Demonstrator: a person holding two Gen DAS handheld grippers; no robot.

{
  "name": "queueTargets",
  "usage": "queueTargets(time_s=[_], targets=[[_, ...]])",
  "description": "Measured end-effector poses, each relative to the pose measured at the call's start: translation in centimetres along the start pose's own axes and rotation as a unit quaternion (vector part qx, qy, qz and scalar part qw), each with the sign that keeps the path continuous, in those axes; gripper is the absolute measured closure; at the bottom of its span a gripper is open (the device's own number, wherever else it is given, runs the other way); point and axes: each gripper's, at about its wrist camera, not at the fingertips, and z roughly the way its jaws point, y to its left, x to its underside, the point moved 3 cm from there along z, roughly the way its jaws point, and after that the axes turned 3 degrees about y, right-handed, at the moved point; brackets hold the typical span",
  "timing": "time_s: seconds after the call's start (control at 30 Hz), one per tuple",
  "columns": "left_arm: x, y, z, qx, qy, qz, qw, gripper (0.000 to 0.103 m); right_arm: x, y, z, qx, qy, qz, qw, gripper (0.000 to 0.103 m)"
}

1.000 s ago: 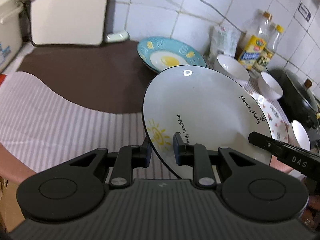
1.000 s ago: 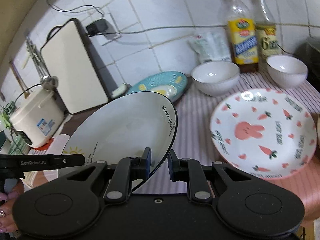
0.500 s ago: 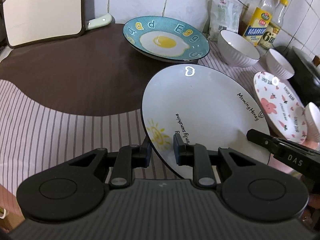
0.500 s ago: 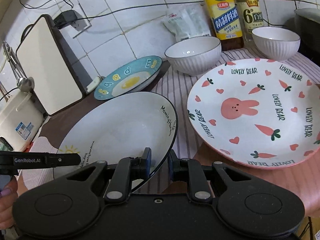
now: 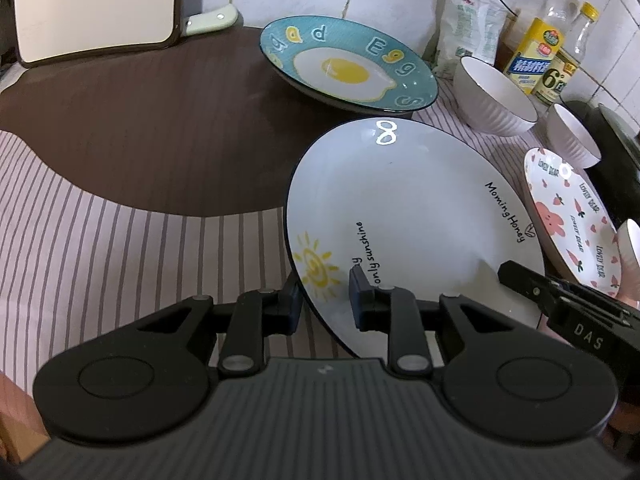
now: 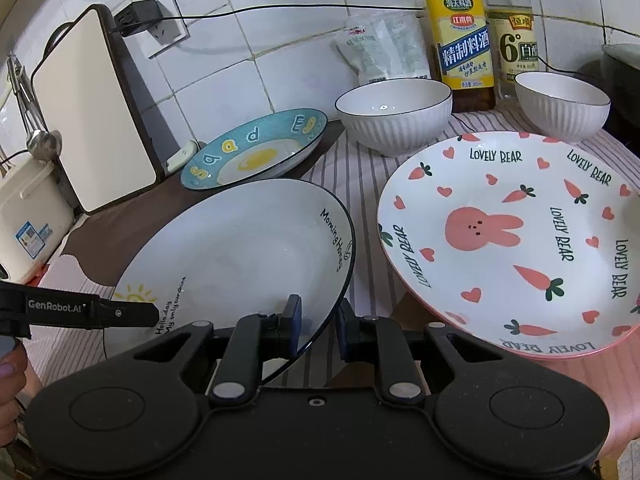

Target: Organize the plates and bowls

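While both grippers' fingers stay clamped on opposite rims of the white sun plate [image 5: 408, 216], left gripper [image 5: 324, 300] and right gripper [image 6: 318, 322] have lowered it toward the striped table [image 5: 120, 264]. Setting down looks imminent, beside the bunny plate [image 6: 516, 240].

The left gripper [image 5: 322, 298] clamps the rim of a white sun plate [image 5: 412, 216], tilted above the striped cloth [image 5: 100, 264]; the right gripper [image 5: 520, 280] grips its far edge

**Tiled kitchen corner, cluttered counter**

White wall tiles [image 6: 248, 80] back a counter under a striped cloth [image 5: 100, 256] and brown mat [image 5: 140, 120]. A black cable [image 6: 280, 7] runs from a wall socket [image 6: 164, 36]; bottles [image 6: 460, 40] stand against the wall.
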Motion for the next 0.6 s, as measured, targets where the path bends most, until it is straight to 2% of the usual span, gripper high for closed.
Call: queueTargets(time_s=[0.07,0.1,0.13,0.17,0.2,0.27,0.33,0.47,0.6], targets=[[0.0,-0.2,-0.2,-0.014,0.006,-0.005,0.9999,0.078,-0.1,0.3,-0.1,0.008,0.006,-0.012,1.000,0.078],[-0.1,-0.4,-0.3,-0.022,0.012,-0.006,0.9997,0.074,-0.1,0.6,-0.2,0.017,0.009,-0.023,1.000,0.074],[-0.1,-0.5,-0.5,-0.034,0.019,-0.006,0.9992,0.070,-0.2,1.0,-0.3,0.027,0.014,-0.036,0.999,0.061],[-0.1,-0.6,-0.7,-0.047,0.026,-0.005,0.9986,0.064,-0.1,1.2,-0.5,0.037,0.021,-0.043,0.998,0.055],[0.0,-0.8,-1.0,-0.059,0.031,-0.001,0.9978,0.062,0.0,1.3,-0.9,0.041,0.026,-0.044,0.998,0.050],[0.1,-1.1,-1.8,-0.070,0.035,0.005,0.9969,0.062,0.1,1.4,-2.0,0.031,0.026,-0.042,0.998,0.047],[0.2,-1.6,-3.0,-0.074,0.036,0.010,0.9965,0.058,0.0,1.6,-3.4,0.024,0.019,-0.048,0.998,0.034],[0.3,-3.2,-5.7,-0.071,0.026,0.033,0.9966,0.051,-0.8,1.6,-6.8,0.024,-0.002,-0.054,0.998,0.029],[0.1,-5.8,-8.6,-0.056,0.010,0.064,0.9964,0.041,-1.6,0.8,-10.7,0.027,-0.021,-0.053,0.998,0.014]])
